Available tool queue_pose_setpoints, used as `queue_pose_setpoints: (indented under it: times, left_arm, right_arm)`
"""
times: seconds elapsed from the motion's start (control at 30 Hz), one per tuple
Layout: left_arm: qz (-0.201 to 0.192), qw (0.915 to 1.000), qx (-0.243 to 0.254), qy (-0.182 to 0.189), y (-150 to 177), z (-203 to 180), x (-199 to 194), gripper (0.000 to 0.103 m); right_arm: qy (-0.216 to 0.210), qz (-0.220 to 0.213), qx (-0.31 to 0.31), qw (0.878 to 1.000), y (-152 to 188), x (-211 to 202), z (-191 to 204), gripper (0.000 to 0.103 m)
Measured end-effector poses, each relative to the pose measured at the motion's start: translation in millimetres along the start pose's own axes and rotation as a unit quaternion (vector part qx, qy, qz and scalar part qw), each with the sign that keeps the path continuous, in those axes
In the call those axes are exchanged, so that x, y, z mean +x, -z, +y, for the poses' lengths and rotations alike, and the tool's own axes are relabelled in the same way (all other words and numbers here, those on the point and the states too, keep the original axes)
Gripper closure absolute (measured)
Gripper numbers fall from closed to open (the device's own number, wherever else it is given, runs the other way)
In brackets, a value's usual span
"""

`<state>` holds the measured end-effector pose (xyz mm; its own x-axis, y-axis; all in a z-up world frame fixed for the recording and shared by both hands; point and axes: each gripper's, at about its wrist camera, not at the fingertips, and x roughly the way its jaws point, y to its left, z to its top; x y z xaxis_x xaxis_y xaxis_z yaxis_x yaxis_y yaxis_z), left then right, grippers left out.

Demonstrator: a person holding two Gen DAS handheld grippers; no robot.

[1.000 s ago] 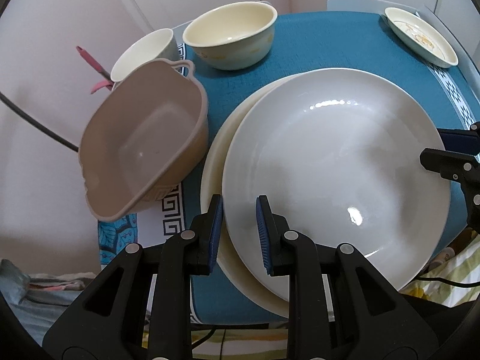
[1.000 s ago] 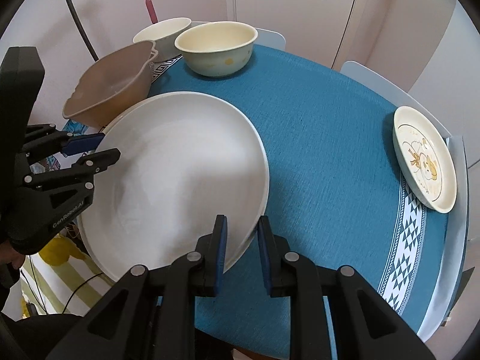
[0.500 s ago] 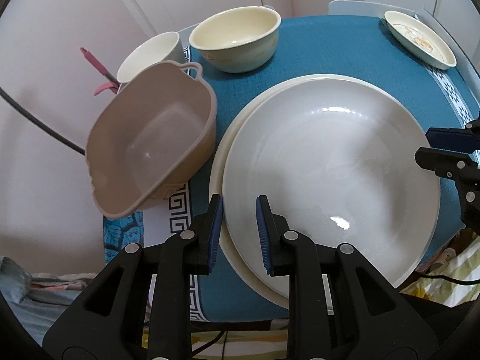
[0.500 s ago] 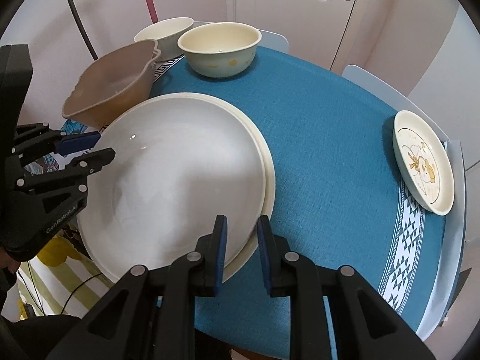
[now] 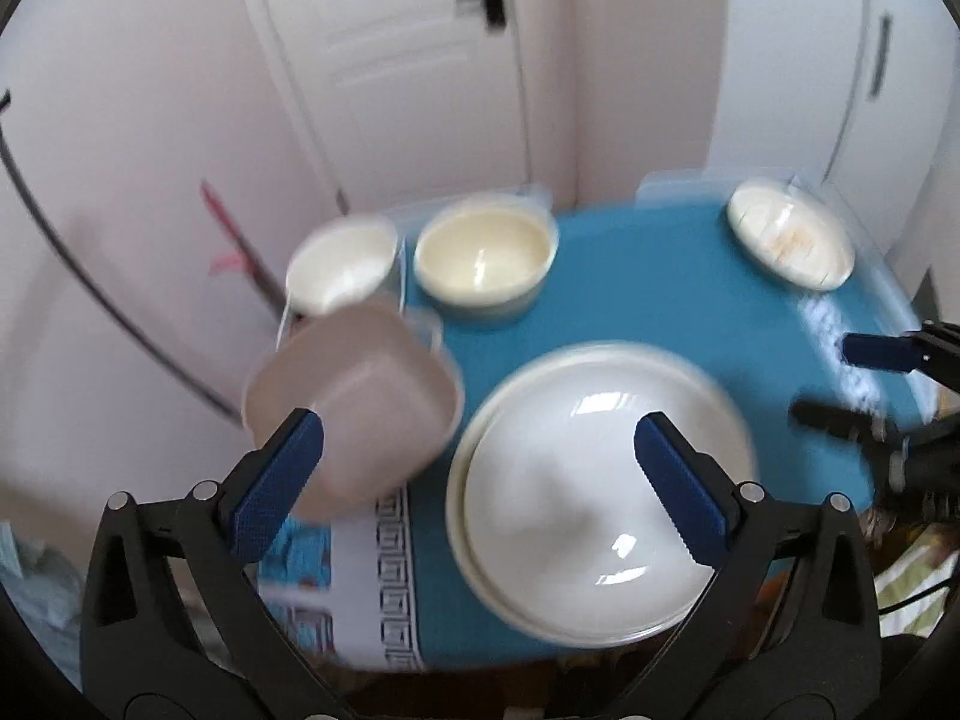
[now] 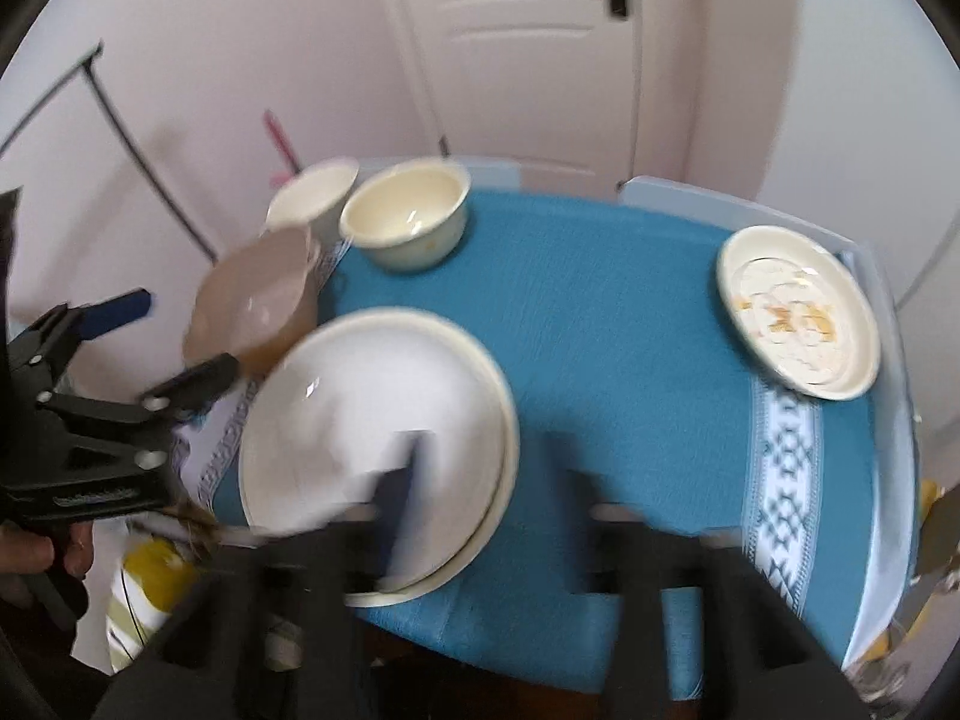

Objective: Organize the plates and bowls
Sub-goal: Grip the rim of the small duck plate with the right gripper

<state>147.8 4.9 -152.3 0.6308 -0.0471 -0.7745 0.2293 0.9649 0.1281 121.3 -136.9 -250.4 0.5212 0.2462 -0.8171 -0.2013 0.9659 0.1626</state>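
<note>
Stacking step: the white plate (image 5: 606,480), lower centre of the frame, lies nested on the cream plate (image 6: 507,450). The left gripper (image 5: 480,480) and right gripper (image 6: 486,480) are both opening, nothing between their jaws. The beige basin (image 5: 354,402), cream bowl (image 5: 483,255) and small plate (image 6: 798,324) crowd the blue tablecloth (image 6: 600,312).

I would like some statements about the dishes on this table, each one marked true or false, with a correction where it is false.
1. The white plate lies on top of a cream plate. True.
2. The left gripper clamps the white plate. False: its jaws are opening, with nothing pressed between them.
3. The small patterned plate is stacked on the two large plates. False: it sits alone, far across the blue tablecloth.
4. The cream bowl stands upright beside a white bowl. True.
</note>
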Motion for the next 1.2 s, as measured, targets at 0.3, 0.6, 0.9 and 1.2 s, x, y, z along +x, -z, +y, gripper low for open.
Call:
queue_pose_setpoints:
  times: [0.3,0.6,0.9,1.2]
  left_arm:
    - [-0.034,0.9888,0.070,0.128,-73,-50,-8,0.000]
    - [-0.014,0.9587,0.122,0.257,-158,-133,45,0.000]
    - [0.082,0.9527,0.118,0.268,-170,-199,168,0.009]
    - [0.126,0.9477,0.124,0.266,-169,-237,257,0.036]
  right_arm:
    - [0.083,-0.068,0.092,0.990,6,-70,-61,0.000]
    - [0.129,-0.109,0.194,0.966,-6,-105,-148,0.000]
    - [0.053,-0.093,0.323,0.940,18,-40,-236,0.011]
    - [0.009,-0.079,0.368,0.926,14,35,-278,0.049]
